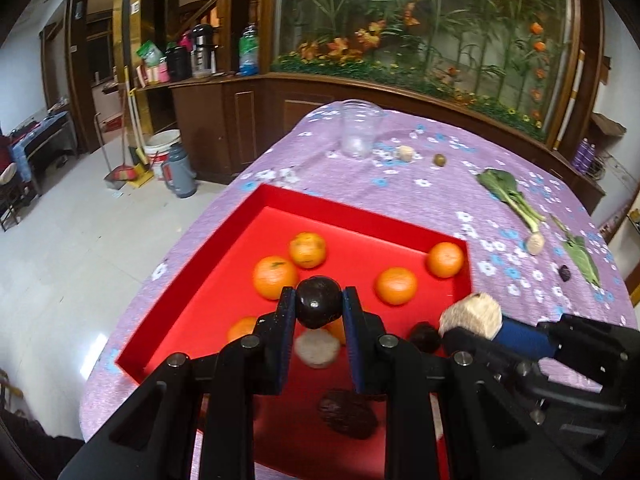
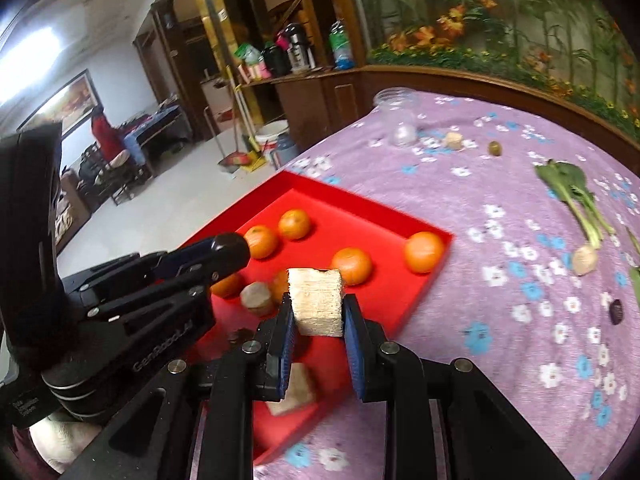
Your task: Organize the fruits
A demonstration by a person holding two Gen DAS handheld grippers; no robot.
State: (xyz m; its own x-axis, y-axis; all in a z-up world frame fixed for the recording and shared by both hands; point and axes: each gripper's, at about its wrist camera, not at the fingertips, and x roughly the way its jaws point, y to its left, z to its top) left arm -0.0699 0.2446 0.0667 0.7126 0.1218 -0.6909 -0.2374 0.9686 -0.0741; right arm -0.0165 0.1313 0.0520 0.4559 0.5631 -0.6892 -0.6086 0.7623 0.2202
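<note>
- Fruits sit mostly in the red tray [image 1: 352, 220] on the counter [image 1: 440, 200], which wears a purple cloth with small flowers; two more pieces are carried by the grippers above the tray.
- The left gripper [image 1: 319, 300] has its jaws clenched on a dark round fruit [image 1: 318, 302], held over the tray's near half.
- The right gripper [image 2: 316, 308] has its jaws clenched on a pale cut chunk [image 2: 316, 300] with a fibrous, flat-sided face; it hangs above the tray's right-hand edge.
- In the left wrist view, that same right gripper shows at the lower right, its pale chunk just beside the tray's near right corner.
- Under the grippers, on the tray floor, lie a wrinkled dark fruit [image 1: 347, 414], a pale round piece [image 1: 316, 347] and another dark fruit [image 1: 425, 336].
- In the right wrist view, a pale block [image 2: 294, 392] lies on the tray beneath the jaws.
- Further in, four oranges [image 1: 275, 277] are fully in view: two touching at the middle left, one at the middle right, one in the far right corner. Two more are partly hidden behind the left gripper.
- Right of the tray, on the cloth, lie a leafy green stalk [image 1: 508, 196], a small pale piece [image 1: 535, 243] at its root end, and a small dark fruit [image 1: 565, 273].
- Near the far edge stand a clear plastic cup [image 1: 358, 130], a small pale lump [image 1: 405, 153] and a small greenish fruit [image 1: 439, 159].
</note>
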